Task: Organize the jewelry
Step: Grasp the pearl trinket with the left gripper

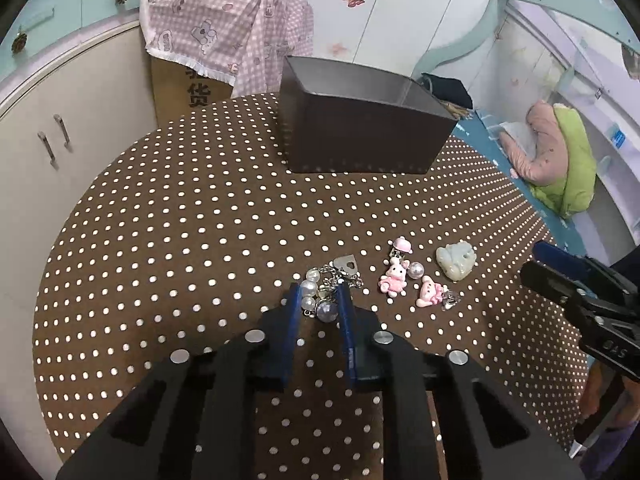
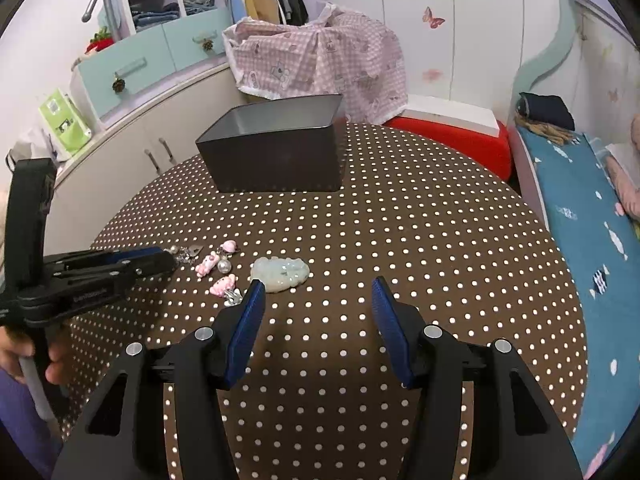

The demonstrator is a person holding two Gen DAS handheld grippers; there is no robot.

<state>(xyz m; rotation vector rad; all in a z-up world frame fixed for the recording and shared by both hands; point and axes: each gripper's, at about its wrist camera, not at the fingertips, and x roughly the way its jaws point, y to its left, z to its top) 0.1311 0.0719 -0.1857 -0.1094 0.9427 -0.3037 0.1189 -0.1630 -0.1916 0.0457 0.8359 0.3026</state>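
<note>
On the brown dotted tablecloth lies a small group of jewelry. My left gripper has its blue pads pressed on a pearl-and-chain bracelet that bears a silver heart charm. To its right lie a pink bunny charm with a pearl, a second pink charm and a pale green jade pendant. My right gripper hovers open just in front of the jade pendant, nothing between its pads. A dark empty box stands at the far side of the table.
Behind the dark box, a pink checked cloth drapes over a cardboard carton. A cream cabinet stands left of the table. A bed with a blue sheet and a red stool are on the right.
</note>
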